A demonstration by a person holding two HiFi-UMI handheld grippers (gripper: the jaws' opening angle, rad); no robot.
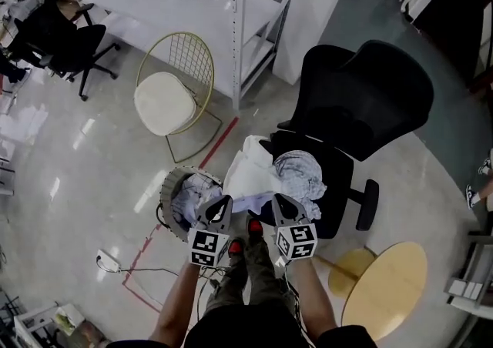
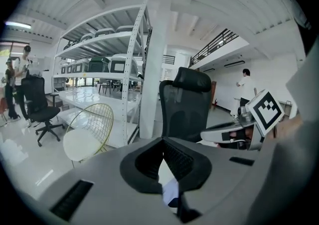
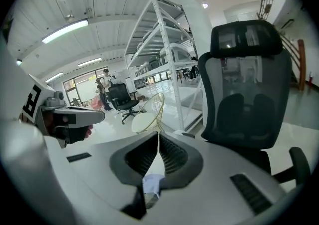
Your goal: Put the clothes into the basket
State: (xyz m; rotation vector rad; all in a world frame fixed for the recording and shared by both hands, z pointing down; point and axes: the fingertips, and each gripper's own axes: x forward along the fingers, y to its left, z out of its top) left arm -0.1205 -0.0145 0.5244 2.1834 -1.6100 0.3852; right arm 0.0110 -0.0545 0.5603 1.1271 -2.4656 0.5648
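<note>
Showing a person standing over a black office chair (image 1: pixel 362 100), with 1 set of tongs in each hand. The left tongs (image 1: pixel 221 204) and the right tongs (image 1: pixel 280 202) are hanging side by side over the near edge of the seat, both pointing away from the person and downward. Each set is pressed together and is pinching the near edge of the white garment (image 1: pixel 250 169); in both gripper views a strip of pale cloth is showing in the slit between the jaws. The white garment is lying on the left part of the seat, touching a crumpled grey-blue garment (image 1: pixel 302 173) on its right. The basket (image 1: pixel 165 192) is standing on the floor just left of the chair, near the left tongs, and is holding 1 heap of pale clothes (image 1: pixel 189 196). A gold wire chair (image 1: pixel 173 88) with a white cushion is standing farther away on the left, well apart from the basket. A white shelf rack (image 1: pixel 245 31) is rising just beyond it, at the far side of the scene.
</note>
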